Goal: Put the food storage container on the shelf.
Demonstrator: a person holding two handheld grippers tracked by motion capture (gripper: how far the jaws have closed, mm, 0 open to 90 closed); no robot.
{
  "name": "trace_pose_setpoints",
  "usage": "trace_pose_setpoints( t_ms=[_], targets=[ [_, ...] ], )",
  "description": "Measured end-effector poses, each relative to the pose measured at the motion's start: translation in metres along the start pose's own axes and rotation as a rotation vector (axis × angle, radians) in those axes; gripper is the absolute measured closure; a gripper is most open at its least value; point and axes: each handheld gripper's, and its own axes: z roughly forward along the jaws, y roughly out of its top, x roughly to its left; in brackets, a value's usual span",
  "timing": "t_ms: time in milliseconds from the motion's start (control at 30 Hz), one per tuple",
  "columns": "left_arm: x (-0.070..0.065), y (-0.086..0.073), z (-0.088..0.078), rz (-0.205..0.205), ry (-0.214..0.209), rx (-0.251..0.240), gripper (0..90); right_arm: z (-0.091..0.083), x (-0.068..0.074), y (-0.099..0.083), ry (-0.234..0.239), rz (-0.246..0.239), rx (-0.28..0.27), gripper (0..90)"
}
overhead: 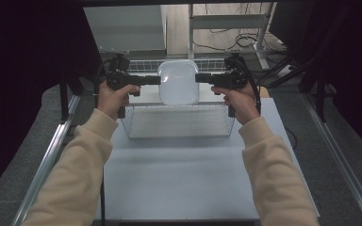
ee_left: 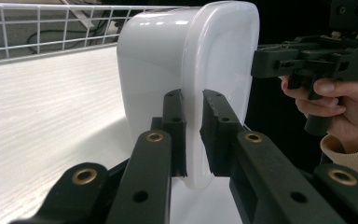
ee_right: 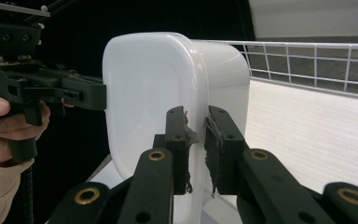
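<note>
You have the white plastic tub (overhead: 178,82) pinched from both sides: your left gripper (overhead: 157,80) is clenched on its left rim and your right gripper (overhead: 198,77) on its right rim. In the left gripper view the jaws sit on either side of the tub's flange (ee_left: 193,126), one jaw on the outer wall side and one on the open face, and the right gripper view shows the same hold on the opposite edge (ee_right: 196,135).

The tub is up off the bench (overhead: 179,179), held level between your hands over the far part of the wire basket (overhead: 179,123), its flat face turned up toward the high view. The basket stands at the far end of the bench.

By my reading, the grasp and the lift are done. Whether the tub is on its way into the basket or out of it I cannot tell; either way, the set-down and the release of both grips are left.
</note>
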Motion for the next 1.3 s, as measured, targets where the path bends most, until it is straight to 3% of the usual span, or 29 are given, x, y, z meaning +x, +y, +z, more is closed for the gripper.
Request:
trace_pose_setpoints(
  t_ms=[233,433,600,700,833,967,1167,1300],
  targets=[
    [0.008,0.007,0.007,-0.028,0.007,0.020,80.6,0.008,-0.010,0.004,-0.002,0.037,0.016,80.0],
    [0.020,0.015,0.012,-0.076,-0.033,0.027,80.5,0.013,-0.019,0.011,0.008,0.093,0.031,79.2],
    [0.035,0.022,0.018,-0.159,-0.050,0.029,79.6,0.020,-0.025,0.018,0.007,0.137,0.055,76.9],
    [0.047,0.024,0.021,-0.229,-0.094,0.029,79.2,0.026,-0.031,0.021,0.012,0.170,0.055,75.3],
    [0.060,0.025,0.026,-0.315,-0.120,0.031,77.6,0.036,-0.038,0.020,-0.002,0.200,0.059,72.4],
    [0.069,0.025,0.030,-0.375,-0.134,0.028,75.3,0.044,-0.044,0.019,0.002,0.240,0.052,70.9],
    [0.076,0.023,0.036,-0.407,-0.128,0.034,71.3,0.048,-0.049,0.018,0.004,0.291,0.052,69.5],
    [0.077,0.022,0.039,-0.407,-0.117,0.038,68.6,0.050,-0.050,0.017,-0.002,0.309,0.056,68.5]
  ],
)
